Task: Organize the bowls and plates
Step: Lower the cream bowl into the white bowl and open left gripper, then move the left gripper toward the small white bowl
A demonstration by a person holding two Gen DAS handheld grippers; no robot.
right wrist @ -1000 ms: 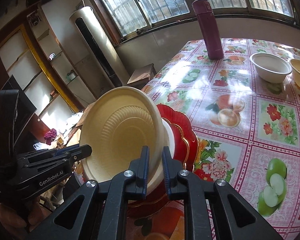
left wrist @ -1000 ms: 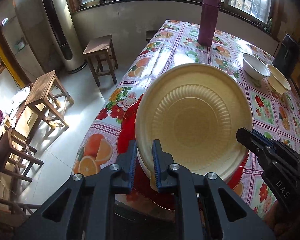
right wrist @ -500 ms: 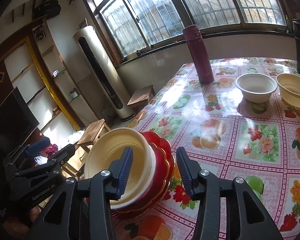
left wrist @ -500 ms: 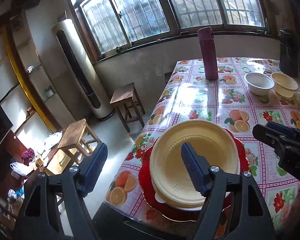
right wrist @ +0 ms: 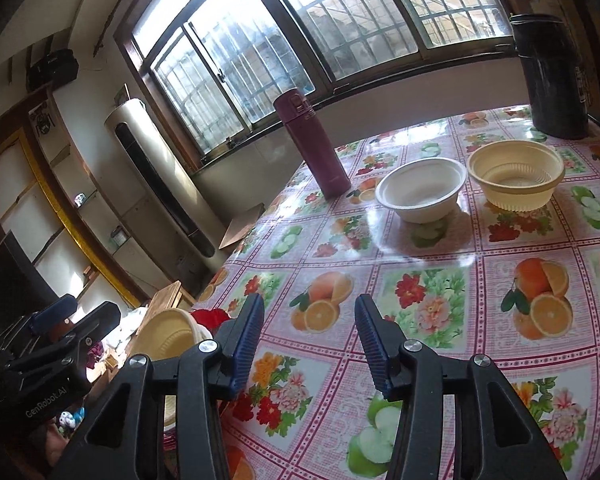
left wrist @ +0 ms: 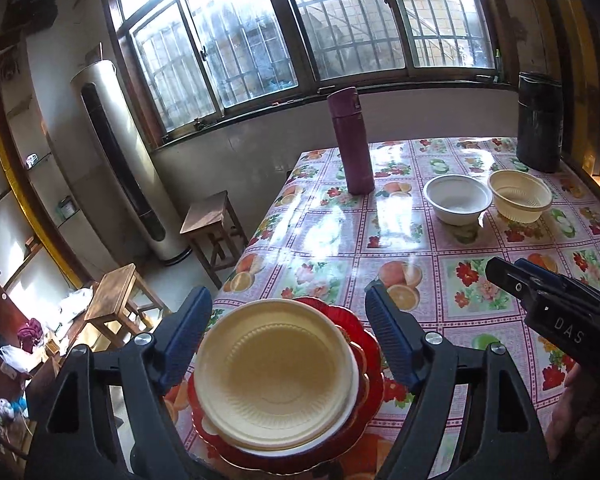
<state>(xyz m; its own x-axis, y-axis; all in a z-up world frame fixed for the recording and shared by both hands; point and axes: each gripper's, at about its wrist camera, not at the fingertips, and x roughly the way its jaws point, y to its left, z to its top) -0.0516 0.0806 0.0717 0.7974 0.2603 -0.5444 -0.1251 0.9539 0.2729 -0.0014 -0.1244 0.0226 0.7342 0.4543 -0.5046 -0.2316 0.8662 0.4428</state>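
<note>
The left hand-held gripper (left wrist: 286, 344) is spread wide and holds nothing; it hangs above the near corner of the table (left wrist: 332, 236), its two blue fingers (left wrist: 388, 340) flanking the plate stack without touching it. Below it a cream plate (left wrist: 274, 372) sits on top of a white plate (left wrist: 350, 390), which sits on a red scalloped plate (left wrist: 370, 354). The stack looks settled and roughly centred, so the plate half of the job appears done.

The right hand-held gripper (right wrist: 310, 344) is also spread and empty, above the flowered tablecloth to the right of the stack and facing the far end of the table. There stand a white bowl (right wrist: 422, 190) and a ribbed cream bowl (right wrist: 516, 178), just beside each other but not nested. A tall purple flask (right wrist: 312, 148) stands to the left of the white bowl, and a dark cylinder (right wrist: 548, 76) stands behind the cream one.

What is left, by my reading, is the bowls: one should go inside the other. Whether they should then join the plates, the task does not say.
</note>
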